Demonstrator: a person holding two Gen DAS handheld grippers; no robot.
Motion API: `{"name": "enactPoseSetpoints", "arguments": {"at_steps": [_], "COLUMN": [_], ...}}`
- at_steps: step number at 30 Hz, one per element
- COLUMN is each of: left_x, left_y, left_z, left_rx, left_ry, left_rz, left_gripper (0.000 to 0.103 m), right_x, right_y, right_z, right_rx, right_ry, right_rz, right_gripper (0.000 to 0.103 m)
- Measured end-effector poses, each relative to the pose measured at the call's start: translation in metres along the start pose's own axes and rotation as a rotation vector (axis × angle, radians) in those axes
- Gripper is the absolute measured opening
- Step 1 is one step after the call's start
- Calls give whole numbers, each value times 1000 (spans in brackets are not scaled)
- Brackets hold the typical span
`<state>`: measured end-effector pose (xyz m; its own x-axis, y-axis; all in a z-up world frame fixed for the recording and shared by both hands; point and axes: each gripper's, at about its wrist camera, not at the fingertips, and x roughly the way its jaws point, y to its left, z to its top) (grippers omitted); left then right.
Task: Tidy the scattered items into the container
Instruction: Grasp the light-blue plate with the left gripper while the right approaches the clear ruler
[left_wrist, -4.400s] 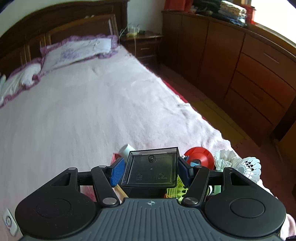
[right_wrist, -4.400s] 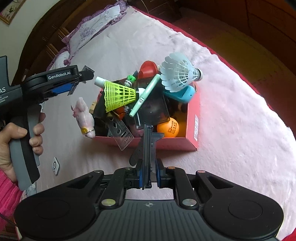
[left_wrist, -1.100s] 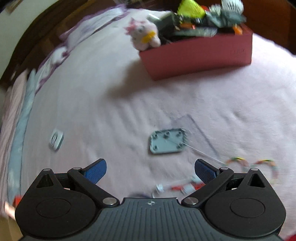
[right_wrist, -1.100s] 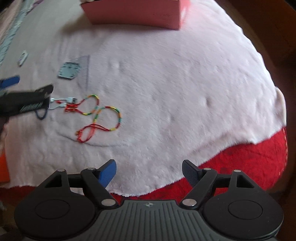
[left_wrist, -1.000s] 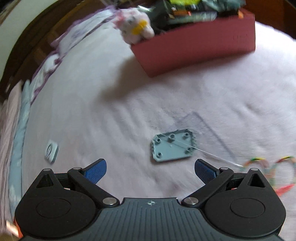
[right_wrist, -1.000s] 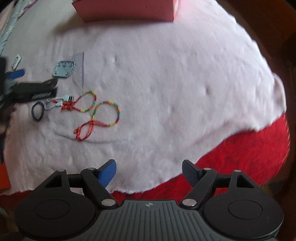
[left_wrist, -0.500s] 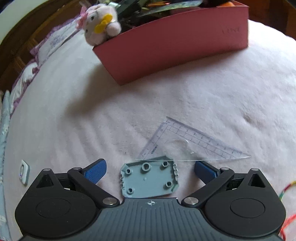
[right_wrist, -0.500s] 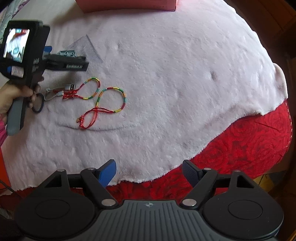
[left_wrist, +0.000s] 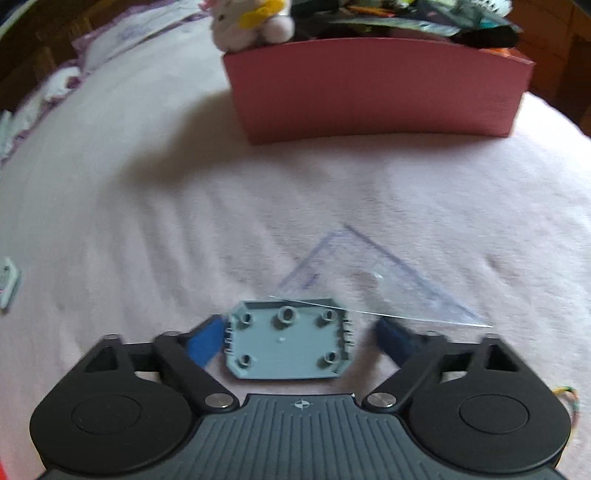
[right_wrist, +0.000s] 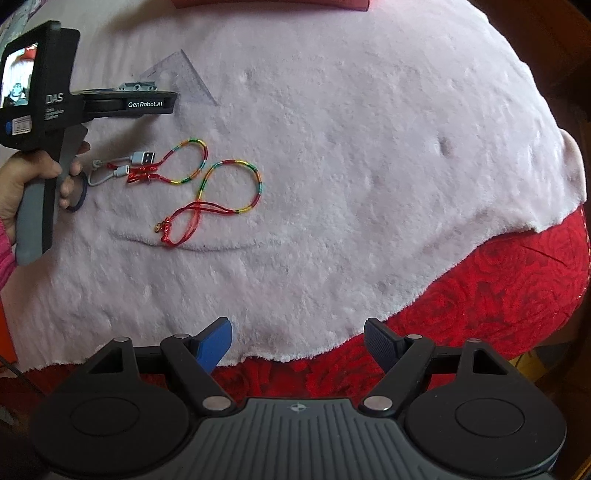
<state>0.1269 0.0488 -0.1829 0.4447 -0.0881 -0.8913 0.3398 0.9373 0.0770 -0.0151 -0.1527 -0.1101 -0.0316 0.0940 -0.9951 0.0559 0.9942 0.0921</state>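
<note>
Left gripper: my jaws have just been closing, with the grey-blue plate between them. The left pad looks to be at the plate's edge; a gap shows beside the right pad. Not clamped, as far as I can see.
Grey-blue plate: flat on the pink blanket, studded side up, far edge tucked under the clear set square.
Right gripper: I hold it with fingers spread wide, nothing between them, over the blanket's edge and the red cover.
Pink box: further up the bed, piled full; a plush toy at its left corner.
Loose items: beaded cord and USB cable, lying beside my left hand.
Small white item: well off to the left; I cannot identify it.
</note>
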Motion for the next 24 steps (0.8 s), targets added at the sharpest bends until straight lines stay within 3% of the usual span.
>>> {"name": "enactPoseSetpoints", "arguments": {"at_steps": [7,12,20,24], "left_x": [-17,-46,-91,-105], "left_y": [17,45,70,75], "left_z": [-9,-25,-57,-71], "left_rx": [-129,-237,-307,-337], "left_ry": [-5,-14,-10,-14], "left_rz": [-14,9,47,64], "left_gripper": [69,69,69,69], "right_x": [-2,-8,2,28], "right_y": [14,29,106,142], "right_z": [13,41,130,162], "right_rx": [-50,-84,-530,-735], "right_ry": [-34,-101,-334,-338], "right_rz": [10,43,39,-3], "right_gripper": [81,81,81,81]}}
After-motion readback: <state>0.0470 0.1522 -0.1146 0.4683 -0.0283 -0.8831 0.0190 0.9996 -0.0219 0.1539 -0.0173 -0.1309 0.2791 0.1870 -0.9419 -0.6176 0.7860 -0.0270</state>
